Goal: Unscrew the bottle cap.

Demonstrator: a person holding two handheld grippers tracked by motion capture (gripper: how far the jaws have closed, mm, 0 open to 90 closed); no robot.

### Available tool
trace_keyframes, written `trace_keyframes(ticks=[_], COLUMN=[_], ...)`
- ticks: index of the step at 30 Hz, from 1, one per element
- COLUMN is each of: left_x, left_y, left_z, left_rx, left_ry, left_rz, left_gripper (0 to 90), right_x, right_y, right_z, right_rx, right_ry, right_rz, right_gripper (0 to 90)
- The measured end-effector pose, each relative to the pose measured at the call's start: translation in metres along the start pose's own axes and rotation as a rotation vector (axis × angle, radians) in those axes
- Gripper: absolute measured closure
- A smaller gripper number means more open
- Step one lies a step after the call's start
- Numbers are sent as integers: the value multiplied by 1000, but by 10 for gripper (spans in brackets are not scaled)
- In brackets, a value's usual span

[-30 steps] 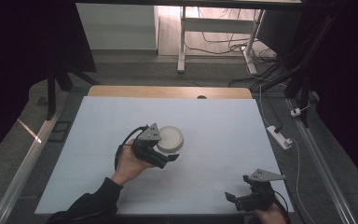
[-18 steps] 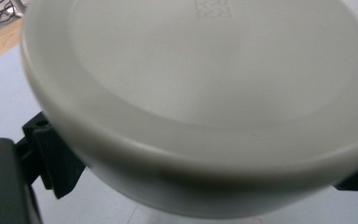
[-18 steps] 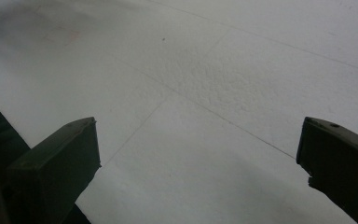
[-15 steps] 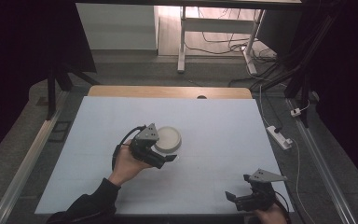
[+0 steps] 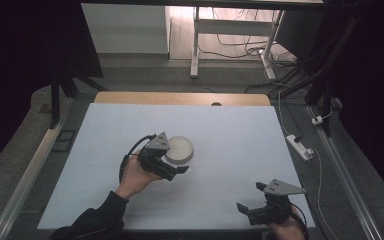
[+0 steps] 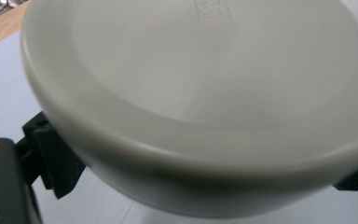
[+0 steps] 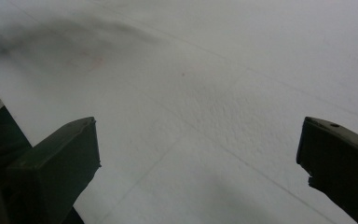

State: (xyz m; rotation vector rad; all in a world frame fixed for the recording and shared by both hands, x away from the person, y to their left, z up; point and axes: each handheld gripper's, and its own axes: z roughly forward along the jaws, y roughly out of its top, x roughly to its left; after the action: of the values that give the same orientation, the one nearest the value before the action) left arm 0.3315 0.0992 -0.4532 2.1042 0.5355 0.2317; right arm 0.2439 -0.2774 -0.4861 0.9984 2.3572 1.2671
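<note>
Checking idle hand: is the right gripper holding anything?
No, the right gripper has its jaws spread wide over bare white table.

On my table (image 5: 230, 130) the round dish (image 5: 179, 149) sits a little left of centre, about midway front to back. My left gripper (image 5: 172, 169) is right against the dish's near-left side, with the dish between its jaws in the left gripper view (image 6: 205, 93). My right gripper (image 5: 252, 210) is well apart, at the near right corner, over bare tabletop (image 7: 205, 93). A power strip (image 5: 300, 147) lies on the floor right of the table.
</note>
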Motion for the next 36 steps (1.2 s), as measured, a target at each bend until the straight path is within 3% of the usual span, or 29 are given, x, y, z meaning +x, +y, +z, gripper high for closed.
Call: trace_keyframes(ticks=[13, 18, 26, 36], left_x=[-2, -3, -4, -6], left_y=[-1, -1, -1, -1], left_z=[1, 1, 2, 2], left_rx=[13, 15, 21, 23], left_ry=[-2, -4, -5, -8], left_rz=[6, 6, 8, 14], left_gripper=[77, 77, 78, 77], right_x=[13, 19, 25, 32], right_y=[30, 43, 58, 81], right_z=[10, 17, 29, 44], right_rx=[-86, -101, -93, -88], right_ry=[72, 101, 142, 178], right_rz=[-58, -58, -57, -99], right_gripper=[0, 0, 0, 0])
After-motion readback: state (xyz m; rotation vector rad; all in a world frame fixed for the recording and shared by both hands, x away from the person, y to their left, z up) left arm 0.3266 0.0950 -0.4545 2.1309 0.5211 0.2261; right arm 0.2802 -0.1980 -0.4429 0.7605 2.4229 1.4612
